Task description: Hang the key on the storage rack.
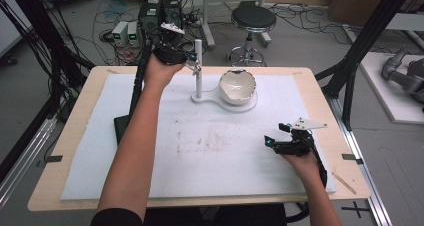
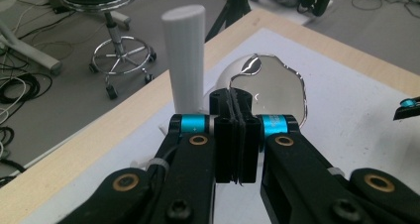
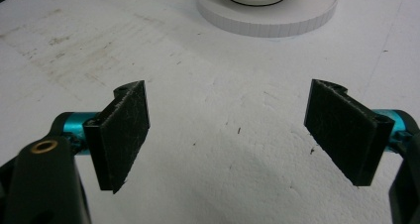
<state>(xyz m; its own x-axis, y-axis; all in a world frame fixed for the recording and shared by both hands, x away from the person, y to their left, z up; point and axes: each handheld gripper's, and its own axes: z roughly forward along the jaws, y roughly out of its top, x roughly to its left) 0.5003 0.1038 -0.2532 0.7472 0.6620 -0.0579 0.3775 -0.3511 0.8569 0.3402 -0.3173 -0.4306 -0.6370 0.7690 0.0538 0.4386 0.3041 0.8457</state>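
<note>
the white post [image 1: 198, 68] stands upright, long axis vertical, on its flat white base [image 1: 220, 101] near the table's [image 1: 65, 151] far edge, beside the bowl [image 1: 237, 86]. the left gripper [image 1: 192, 61] hovers just beside it, fingers clenched on nothing; the right gripper [image 1: 274, 134] near the right edge, fingers released.

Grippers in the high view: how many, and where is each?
2. The left gripper is by the white post at the far side; the right gripper hovers over the white mat, near right.
</note>
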